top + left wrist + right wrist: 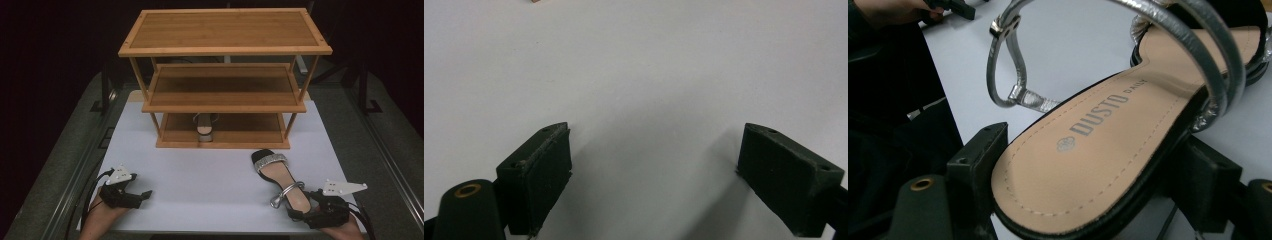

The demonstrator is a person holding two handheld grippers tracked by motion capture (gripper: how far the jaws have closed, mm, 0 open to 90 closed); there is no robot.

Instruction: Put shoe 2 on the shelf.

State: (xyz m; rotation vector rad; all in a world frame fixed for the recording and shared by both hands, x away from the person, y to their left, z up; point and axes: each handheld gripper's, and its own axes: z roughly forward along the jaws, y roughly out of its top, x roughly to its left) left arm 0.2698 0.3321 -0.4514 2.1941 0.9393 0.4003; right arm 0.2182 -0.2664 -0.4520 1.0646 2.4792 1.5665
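A flat sandal (280, 177) with a tan insole, black sole and silver straps lies on the white table (200, 175) at the front right, toe toward the rack. My right gripper (300, 210) is at its heel. In the right gripper view the jaws stand on either side of the sandal's (1098, 150) heel end, and both pads touch the sole's edges. My left gripper (145, 194) rests at the front left. Its jaws (654, 135) are wide open over bare table with nothing between them.
A three-tier bamboo shoe rack (225, 50) stands at the back of the table. A second sandal (205, 127) sits on its lowest shelf, near the middle. Dark floor and metal rails flank the table on both sides.
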